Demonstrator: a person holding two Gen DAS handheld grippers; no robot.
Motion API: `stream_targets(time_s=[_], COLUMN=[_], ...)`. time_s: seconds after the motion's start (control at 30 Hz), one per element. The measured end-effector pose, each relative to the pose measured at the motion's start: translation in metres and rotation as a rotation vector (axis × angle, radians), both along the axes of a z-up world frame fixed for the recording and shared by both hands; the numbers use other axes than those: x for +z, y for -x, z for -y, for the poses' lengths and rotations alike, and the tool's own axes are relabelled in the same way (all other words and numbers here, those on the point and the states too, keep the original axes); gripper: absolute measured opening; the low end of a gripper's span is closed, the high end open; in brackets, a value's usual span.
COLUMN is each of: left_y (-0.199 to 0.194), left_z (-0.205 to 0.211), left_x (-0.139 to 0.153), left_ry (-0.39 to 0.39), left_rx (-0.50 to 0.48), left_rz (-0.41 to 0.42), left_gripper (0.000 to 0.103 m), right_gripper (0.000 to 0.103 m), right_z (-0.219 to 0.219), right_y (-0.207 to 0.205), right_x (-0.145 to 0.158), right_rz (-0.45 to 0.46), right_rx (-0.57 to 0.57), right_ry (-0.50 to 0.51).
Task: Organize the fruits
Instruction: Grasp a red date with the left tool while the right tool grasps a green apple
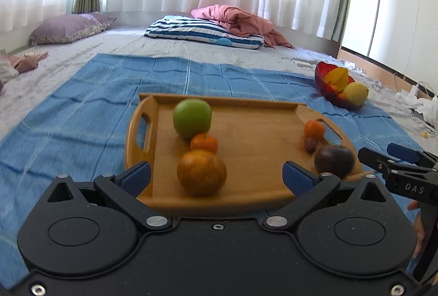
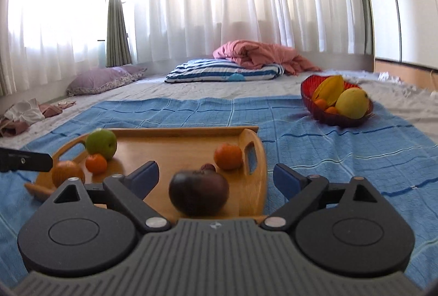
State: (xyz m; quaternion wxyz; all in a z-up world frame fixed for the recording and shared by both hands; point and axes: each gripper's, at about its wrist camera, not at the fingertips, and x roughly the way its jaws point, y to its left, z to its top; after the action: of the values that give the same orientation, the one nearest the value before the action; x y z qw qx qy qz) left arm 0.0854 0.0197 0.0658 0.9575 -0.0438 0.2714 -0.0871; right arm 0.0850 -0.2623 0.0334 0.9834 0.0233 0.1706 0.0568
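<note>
A wooden tray lies on a blue cloth. It holds a green apple, a small mandarin, a large orange, another mandarin, a small dark fruit and a dark purple fruit. My left gripper is open, its fingers either side of the large orange. My right gripper is open, its fingers either side of the purple fruit. A red bowl holds yellow and orange fruit.
The blue cloth covers a grey bed. A striped pillow, pink blanket and purple pillow lie at the back. White clutter is at the right edge.
</note>
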Motion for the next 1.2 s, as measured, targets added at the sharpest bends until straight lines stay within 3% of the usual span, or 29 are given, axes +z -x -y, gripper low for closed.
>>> stream_targets(time_s=[0.23,0.53,0.7,0.73,0.8,0.93,1.0,1.2], left_y=[0.034,0.059,0.075,0.077,0.08,0.082,0.082,0.078], left_z=[0.004,0.008,0.013,0.015,0.019,0.024,0.026,0.034], left_x=[-0.02,-0.024,-0.025,-0.026,-0.03,-0.037,-0.039,-0.045], left_ry=[0.005,0.017,0.041,0.04,0.028,0.037,0.039,0.037], left_rx=[-0.024,-0.046,-0.085,-0.102,-0.135,-0.165,-0.169,-0.188], left_rz=[-0.035,-0.056,-0.074,-0.088,-0.122,-0.165,-0.174,-0.187], left_gripper=[0.103,0.103,0.102,0.1,0.084,0.065,0.05,0.037], right_gripper=[0.097,0.095,0.088,0.087,0.086,0.081,0.08,0.08], right_z=[0.003,0.003,-0.005,-0.006,-0.009,-0.013,-0.015,-0.023], right_y=[0.027,0.038,0.045,0.047,0.05,0.055,0.058,0.06], right_x=[-0.015,-0.031,-0.032,-0.032,-0.032,-0.032,-0.031,-0.027], right_rz=[-0.003,-0.059,-0.076,-0.081,-0.089,-0.105,-0.11,-0.14], right_rx=[-0.035,-0.016,0.018,0.029,0.052,0.081,0.095,0.192], right_ry=[0.06,0.022,0.0,-0.005,-0.015,-0.022,-0.028,-0.084])
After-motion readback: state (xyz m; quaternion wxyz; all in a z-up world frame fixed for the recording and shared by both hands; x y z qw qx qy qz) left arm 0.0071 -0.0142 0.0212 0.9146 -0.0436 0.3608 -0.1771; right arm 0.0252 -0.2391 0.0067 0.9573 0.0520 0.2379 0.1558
